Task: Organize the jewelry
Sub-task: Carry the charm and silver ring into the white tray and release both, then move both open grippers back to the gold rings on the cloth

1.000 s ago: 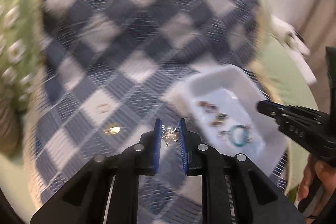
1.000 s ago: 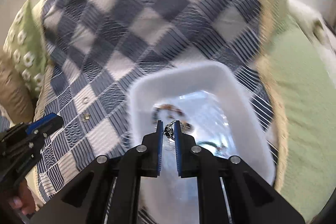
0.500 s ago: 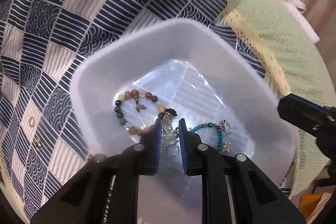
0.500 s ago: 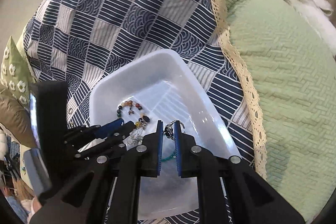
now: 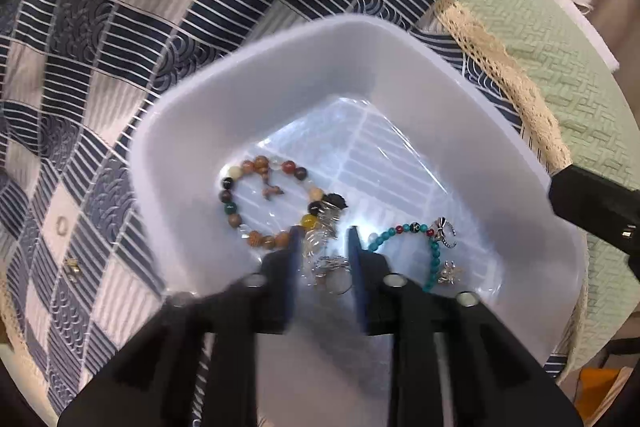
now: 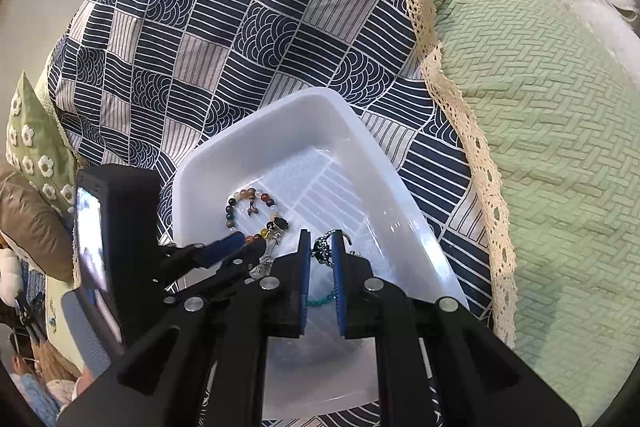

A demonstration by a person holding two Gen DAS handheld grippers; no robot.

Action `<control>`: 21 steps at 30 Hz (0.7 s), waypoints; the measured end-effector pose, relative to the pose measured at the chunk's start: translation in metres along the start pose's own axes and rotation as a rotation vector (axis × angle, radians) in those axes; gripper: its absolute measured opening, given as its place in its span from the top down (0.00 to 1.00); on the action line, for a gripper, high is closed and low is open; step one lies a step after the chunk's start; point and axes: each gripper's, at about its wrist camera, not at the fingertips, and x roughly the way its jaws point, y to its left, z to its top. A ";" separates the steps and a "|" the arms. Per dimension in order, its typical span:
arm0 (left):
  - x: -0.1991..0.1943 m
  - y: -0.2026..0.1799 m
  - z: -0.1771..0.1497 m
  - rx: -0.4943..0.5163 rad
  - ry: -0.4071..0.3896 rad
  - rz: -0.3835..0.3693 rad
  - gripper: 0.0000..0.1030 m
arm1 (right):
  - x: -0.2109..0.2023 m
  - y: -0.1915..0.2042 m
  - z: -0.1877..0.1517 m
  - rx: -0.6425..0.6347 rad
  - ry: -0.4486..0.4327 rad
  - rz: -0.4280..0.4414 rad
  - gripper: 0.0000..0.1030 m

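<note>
I am in the dropping-off step: my left gripper (image 5: 322, 241), low at the centre of the left wrist view, has just been spreading its blue pads over the white translucent plastic tray (image 5: 256, 67), and the silver pearl brooch (image 5: 330, 267) I brought now lies loose on the tray floor between them, released, touching neither pad as far as I can tell. My right gripper (image 6: 322, 251) is clenched on a small dark metal ring (image 6: 322, 247), poised over the same tray at the lower centre of its view. Inside the tray sit a brown and amber beaded bracelet (image 5: 240, 199) to the left and a turquoise beaded bracelet (image 5: 424, 247) to the right. Next I judge the left must lift clear without snagging the brooch, then go for the 2 small pieces on the navy and white patterned cloth (image 5: 120, 27): a thin ring (image 5: 62, 225) and a gold stud (image 5: 72, 264) at the left edge. Compared with 1 second back, the brooch was pinched above the cloth; now it rests in the tray, and the right has shifted towards the tray's near right side
</note>
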 end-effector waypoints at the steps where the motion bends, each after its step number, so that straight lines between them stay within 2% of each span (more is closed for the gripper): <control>1: -0.008 0.002 0.001 0.004 -0.013 0.008 0.60 | 0.001 0.000 0.000 0.002 0.003 -0.006 0.89; 3: -0.036 0.013 0.000 -0.002 -0.081 0.016 0.54 | 0.006 0.002 0.001 0.000 0.011 -0.004 0.89; 5: -0.061 0.029 -0.006 -0.020 -0.132 -0.002 0.44 | 0.017 0.007 0.003 -0.012 0.033 -0.002 0.89; 8: -0.090 0.065 -0.022 -0.055 -0.182 0.010 0.38 | 0.037 0.017 0.003 -0.033 0.079 -0.008 0.89; 11: -0.105 0.102 -0.037 -0.092 -0.184 0.064 0.34 | 0.059 0.026 0.002 -0.055 0.124 -0.033 0.89; 16: -0.107 0.144 -0.052 -0.123 -0.172 0.107 0.33 | 0.086 0.037 -0.002 -0.078 0.167 -0.086 0.89; 18: -0.103 0.160 -0.054 -0.166 -0.163 0.132 0.33 | 0.097 0.039 -0.002 -0.086 0.183 -0.120 0.89; 21: -0.102 0.169 -0.054 -0.185 -0.167 0.123 0.33 | 0.108 0.041 -0.004 -0.089 0.206 -0.138 0.89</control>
